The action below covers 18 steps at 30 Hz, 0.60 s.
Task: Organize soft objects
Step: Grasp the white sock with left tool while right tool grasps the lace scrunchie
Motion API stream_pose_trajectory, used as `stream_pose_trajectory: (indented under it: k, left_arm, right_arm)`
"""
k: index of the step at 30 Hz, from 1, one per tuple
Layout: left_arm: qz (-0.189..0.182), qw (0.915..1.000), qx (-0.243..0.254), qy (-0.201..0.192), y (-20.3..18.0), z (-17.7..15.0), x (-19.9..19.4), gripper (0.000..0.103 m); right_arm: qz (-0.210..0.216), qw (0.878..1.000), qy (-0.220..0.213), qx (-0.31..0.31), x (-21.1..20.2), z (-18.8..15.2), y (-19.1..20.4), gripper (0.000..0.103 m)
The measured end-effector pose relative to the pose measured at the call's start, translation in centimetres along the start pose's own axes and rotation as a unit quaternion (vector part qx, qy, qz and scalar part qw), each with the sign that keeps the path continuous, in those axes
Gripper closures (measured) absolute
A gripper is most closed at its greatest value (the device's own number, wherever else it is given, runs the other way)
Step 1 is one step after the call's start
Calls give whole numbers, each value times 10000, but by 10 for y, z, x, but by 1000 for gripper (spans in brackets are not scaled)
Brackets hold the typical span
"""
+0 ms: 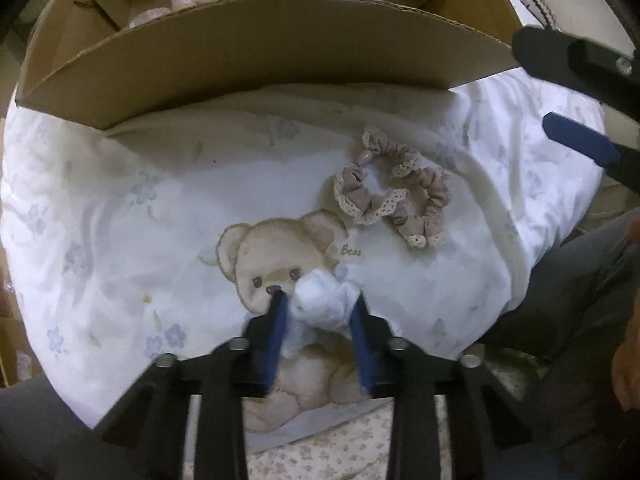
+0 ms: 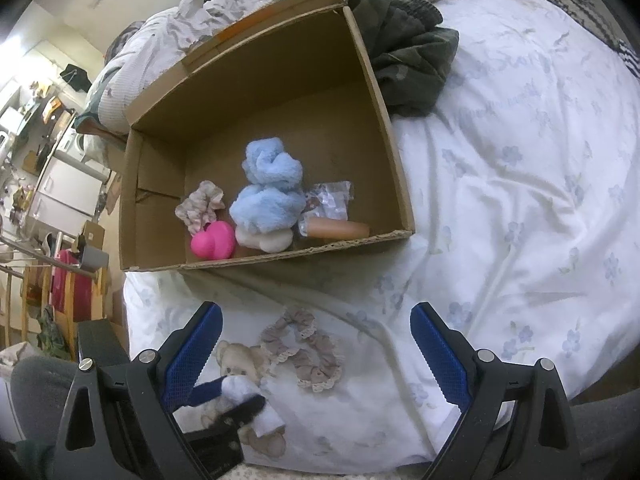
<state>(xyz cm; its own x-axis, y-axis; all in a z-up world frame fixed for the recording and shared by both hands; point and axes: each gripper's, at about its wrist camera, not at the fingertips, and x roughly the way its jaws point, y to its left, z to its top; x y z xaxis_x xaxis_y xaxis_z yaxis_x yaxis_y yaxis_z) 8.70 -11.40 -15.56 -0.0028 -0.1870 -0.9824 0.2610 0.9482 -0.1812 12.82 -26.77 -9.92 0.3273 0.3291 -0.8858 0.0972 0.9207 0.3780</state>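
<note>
My left gripper points down at the bed, shut on a small fluffy pale-blue piece that lies over the printed bear. The right wrist view shows the same grip on the fluffy piece at the lower left. Two beige lace-trimmed scrunchies lie on the sheet just beyond, to the right. My right gripper hangs open above them with nothing between its fingers; it also shows in the left wrist view as the right gripper at the upper right. The cardboard box stands behind.
The box holds a fluffy blue bundle, a pink toy, a patterned scrunchie, a cream piece, a plastic packet and a tan tube. A dark green garment lies beside the box. A person's grey-trousered legs border the bed.
</note>
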Motion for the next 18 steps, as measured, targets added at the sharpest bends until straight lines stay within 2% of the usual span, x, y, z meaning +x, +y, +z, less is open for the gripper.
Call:
stream_pose_trajectory:
  k: [6, 9, 16, 18]
  left_arm:
    - [54, 9990, -105, -430, 10, -2, -28, 81]
    - [172, 9967, -400, -689, 28, -3, -45, 81]
    - [295, 9915, -869, -928, 63, -7, -61, 81]
    - [297, 9910, -898, -950, 75, -7, -67, 81]
  right_arm:
    - [244, 9972, 704, -33, 28, -5, 5, 2]
    - [-178, 9945, 964, -373, 45, -11, 17, 3]
    - [-662, 9766, 1601, -1270, 92, -27, 53, 5]
    - [-768, 9715, 1704, -1458, 102, -31, 60, 12]
